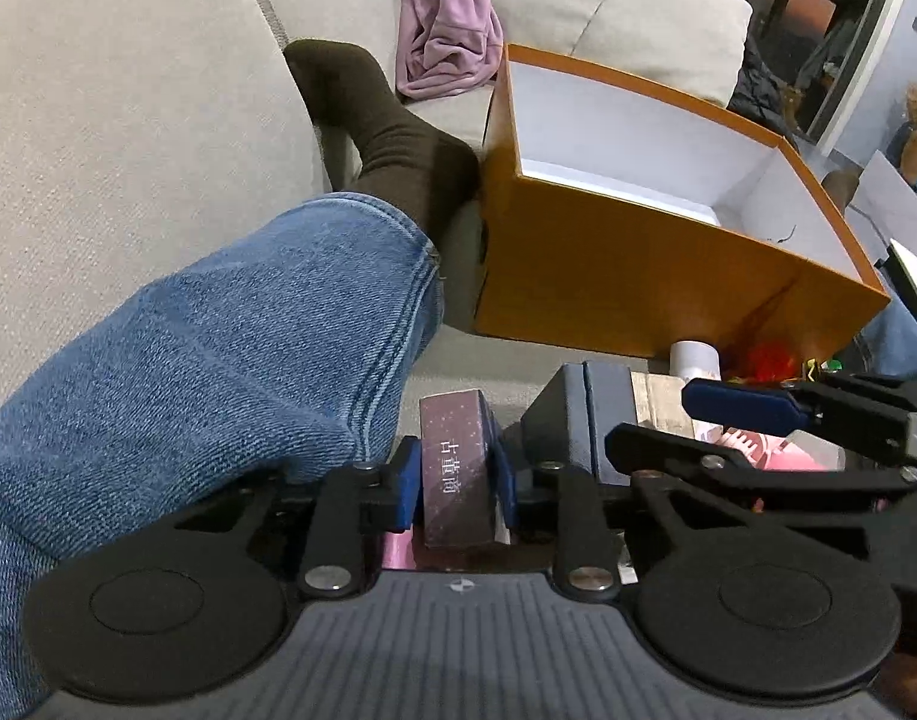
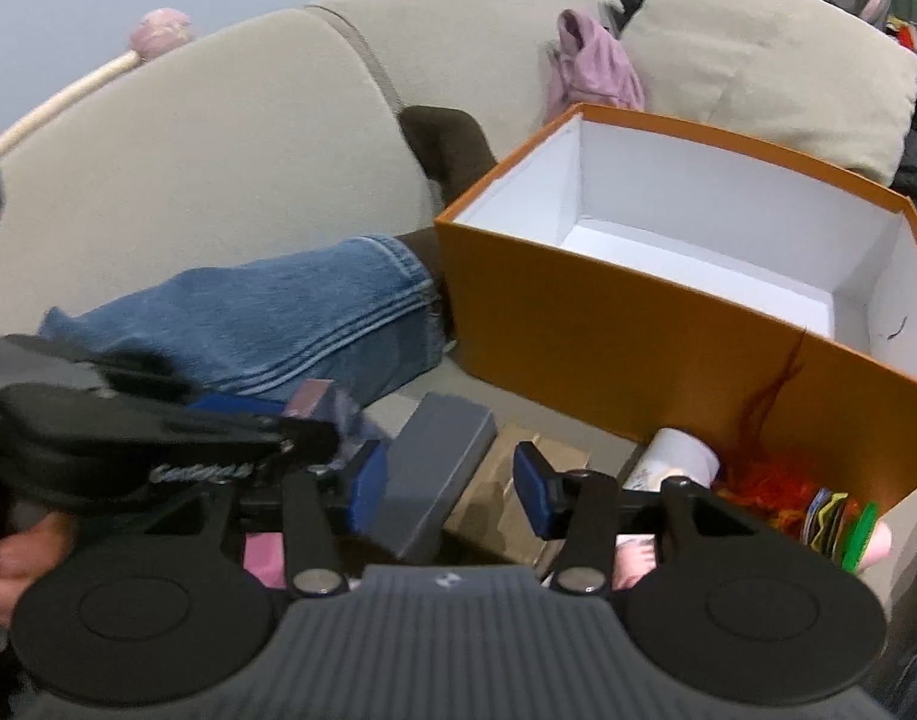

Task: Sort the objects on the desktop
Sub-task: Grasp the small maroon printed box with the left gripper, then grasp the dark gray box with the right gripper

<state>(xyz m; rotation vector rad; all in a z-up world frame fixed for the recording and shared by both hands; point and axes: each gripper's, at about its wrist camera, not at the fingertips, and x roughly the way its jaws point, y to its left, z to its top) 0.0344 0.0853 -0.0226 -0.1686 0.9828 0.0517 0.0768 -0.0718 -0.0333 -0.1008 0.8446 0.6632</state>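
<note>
Beige fabric sofa (image 2: 230,168), seat cushion serving as support. Directly on it: open orange cardboard box with white inside (image 2: 614,336), dark grey rectangular box (image 2: 434,468) just before it, white paper roll (image 2: 677,459) and orange fluffy yarn (image 2: 764,480) against its front wall, crumpled lilac cloth (image 1: 446,42) behind, jeans-clad leg (image 1: 218,348) alongside.

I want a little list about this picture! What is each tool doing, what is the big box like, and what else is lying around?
left tool: closed on a small purple box
right tool: open around a grey box, only its left pad looks to touch it
orange box: open, white inside, looks empty
beside the orange box: white roll, orange fluff
on the sofa: pink cloth
person: jeans leg, dark sock
</note>
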